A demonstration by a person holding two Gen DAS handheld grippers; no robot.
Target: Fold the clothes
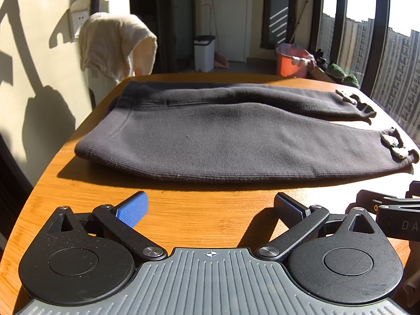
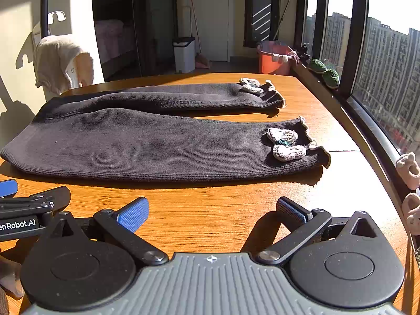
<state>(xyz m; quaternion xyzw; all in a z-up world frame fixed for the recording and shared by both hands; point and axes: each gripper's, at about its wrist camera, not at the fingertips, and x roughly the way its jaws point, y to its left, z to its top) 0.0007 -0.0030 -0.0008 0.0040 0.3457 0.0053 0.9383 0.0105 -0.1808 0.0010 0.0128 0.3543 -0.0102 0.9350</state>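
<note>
Dark trousers (image 1: 223, 136) lie flat across the table (image 1: 197, 210), legs side by side, unfolded. Both the left gripper (image 1: 210, 207) and right gripper (image 2: 212, 208) hover just short of them, fingers spread and empty. Best to pinch waistband and cuff together, lifting evenly to fold.
</note>
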